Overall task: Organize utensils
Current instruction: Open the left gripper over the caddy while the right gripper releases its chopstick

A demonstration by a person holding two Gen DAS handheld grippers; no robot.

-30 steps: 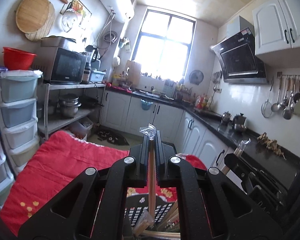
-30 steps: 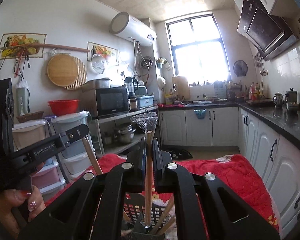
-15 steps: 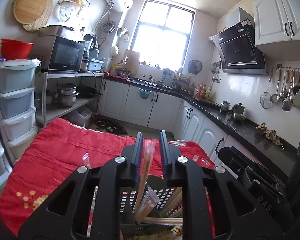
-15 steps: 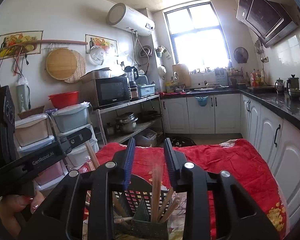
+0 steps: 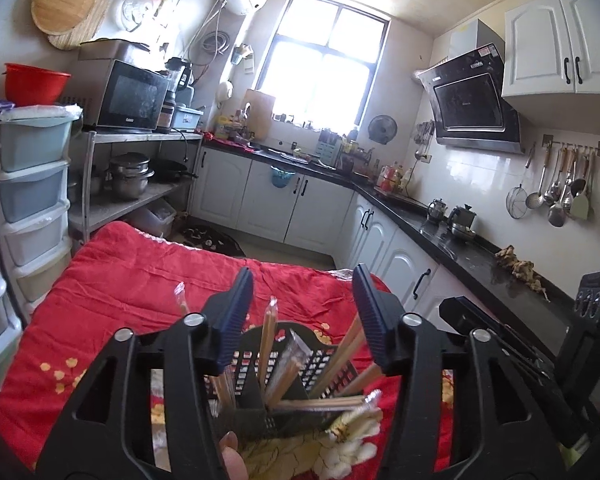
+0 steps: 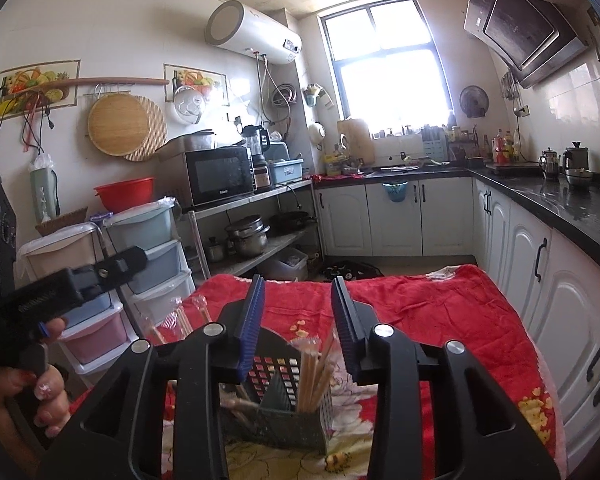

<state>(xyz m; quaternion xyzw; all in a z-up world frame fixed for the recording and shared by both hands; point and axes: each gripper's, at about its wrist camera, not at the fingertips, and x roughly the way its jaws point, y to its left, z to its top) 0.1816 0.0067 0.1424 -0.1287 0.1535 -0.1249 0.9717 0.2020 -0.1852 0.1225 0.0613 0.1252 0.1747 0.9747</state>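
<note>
A black perforated utensil holder [image 5: 278, 364] stands on the red flowered cloth [image 5: 132, 288], with several wrapped wooden chopsticks [image 5: 266, 340] leaning in its compartments. My left gripper [image 5: 304, 312] hovers just above it with jaws opening; the sticks rise into the gap but no pad touches them. In the right wrist view the same holder [image 6: 276, 412] sits below my right gripper [image 6: 299, 322], whose jaws are also opening with nothing pressed between them. A bundle of chopsticks [image 6: 314, 368] stands in the holder's right compartment. A fingertip [image 5: 232, 454] shows at the bottom edge.
Stacked plastic drawers [image 6: 148, 256] stand left of the table. White cabinets [image 6: 572, 320] under a black counter [image 5: 472, 252] run along the right. A hand [image 6: 40, 392] holds the left tool's black housing [image 6: 60, 292]. The right tool's housing [image 5: 512, 344] sits close to the holder.
Both grippers were shut on a wrapped chopstick each; their jaws have parted and the sticks now stand in the holder. Both views have dipped toward the holder.
</note>
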